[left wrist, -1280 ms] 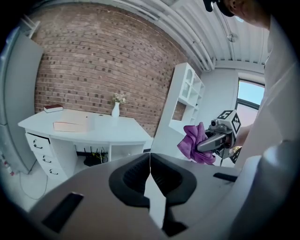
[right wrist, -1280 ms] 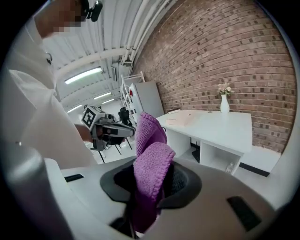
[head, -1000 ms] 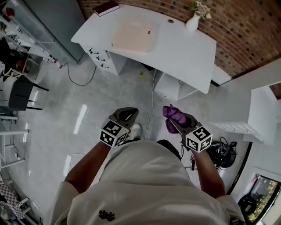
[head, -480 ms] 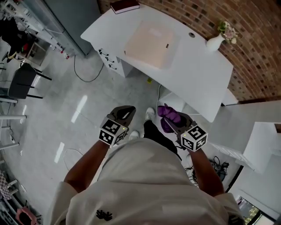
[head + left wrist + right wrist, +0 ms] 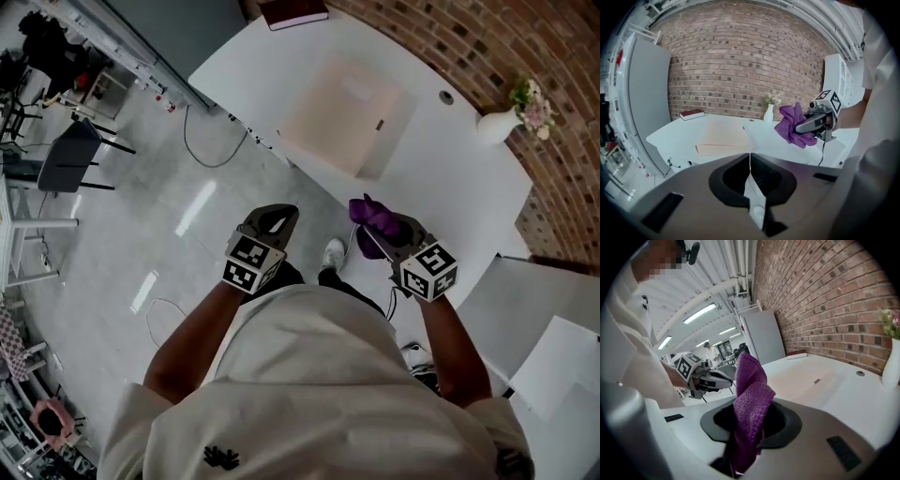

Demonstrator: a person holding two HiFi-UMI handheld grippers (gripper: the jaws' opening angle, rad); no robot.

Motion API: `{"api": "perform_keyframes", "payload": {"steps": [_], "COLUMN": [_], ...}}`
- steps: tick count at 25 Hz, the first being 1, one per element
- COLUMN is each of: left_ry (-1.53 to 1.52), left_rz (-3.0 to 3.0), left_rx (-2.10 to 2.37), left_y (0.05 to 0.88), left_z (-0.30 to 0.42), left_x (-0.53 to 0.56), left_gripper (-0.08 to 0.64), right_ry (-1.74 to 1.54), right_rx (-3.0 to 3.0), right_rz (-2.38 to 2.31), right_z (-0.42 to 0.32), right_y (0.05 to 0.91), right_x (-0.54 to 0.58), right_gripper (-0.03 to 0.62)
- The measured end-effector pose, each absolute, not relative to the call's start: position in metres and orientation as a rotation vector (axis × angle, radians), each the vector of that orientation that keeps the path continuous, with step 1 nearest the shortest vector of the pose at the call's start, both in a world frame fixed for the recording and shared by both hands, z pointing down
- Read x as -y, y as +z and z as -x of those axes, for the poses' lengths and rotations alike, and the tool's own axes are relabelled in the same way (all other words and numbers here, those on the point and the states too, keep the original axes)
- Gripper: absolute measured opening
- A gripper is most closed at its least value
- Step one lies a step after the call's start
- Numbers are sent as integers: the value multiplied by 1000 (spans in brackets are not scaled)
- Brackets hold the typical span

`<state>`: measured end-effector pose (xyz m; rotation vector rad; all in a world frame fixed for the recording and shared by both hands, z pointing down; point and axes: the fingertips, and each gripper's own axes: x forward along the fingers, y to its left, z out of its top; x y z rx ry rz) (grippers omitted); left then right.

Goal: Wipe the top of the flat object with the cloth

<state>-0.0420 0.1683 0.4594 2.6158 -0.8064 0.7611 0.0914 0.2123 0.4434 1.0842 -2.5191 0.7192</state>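
Note:
A pale pink flat board [image 5: 345, 114] lies on the white curved table [image 5: 450, 178], also seen as a thin slab [image 5: 723, 139] and to the right [image 5: 801, 380]. My right gripper [image 5: 373, 225] is shut on a purple cloth [image 5: 376, 217], which bunches up out of the jaws [image 5: 750, 404] and shows from the side [image 5: 791, 125]. It hangs just short of the table's near edge. My left gripper [image 5: 270, 223] is shut on nothing, over the floor left of the right one [image 5: 750, 164].
A dark red book [image 5: 293, 12] lies at the table's far left end. A white vase with flowers [image 5: 502, 122] stands at the right by the brick wall. A black chair [image 5: 70, 159] and cables [image 5: 202, 150] occupy the floor to the left.
The person has walked toward the table. The table and board have come closer in the head view. Both grippers keep their pose, the cloth still held.

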Motion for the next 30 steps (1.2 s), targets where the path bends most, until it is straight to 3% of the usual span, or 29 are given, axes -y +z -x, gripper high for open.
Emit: {"api": "perform_keyframes", "payload": {"steps": [7,19,30], "left_ry": [789,846,965], "left_rz": [-2618,-2648,-2651], "left_rx": [832,617,475], "left_y": [485,533,587], "left_z": [26,40,30], "left_x": [-99,21,52], "left_gripper": [25,25,25], "right_ry": [744,702,626], "right_rx": [2492,2354,2304], "right_rz": [-1070,-1233,-1067], "right_z": [-92,-28,11], "right_y": [461,452,477], "right_x": [-144,-28,52], "right_gripper": [130,130,130]}}
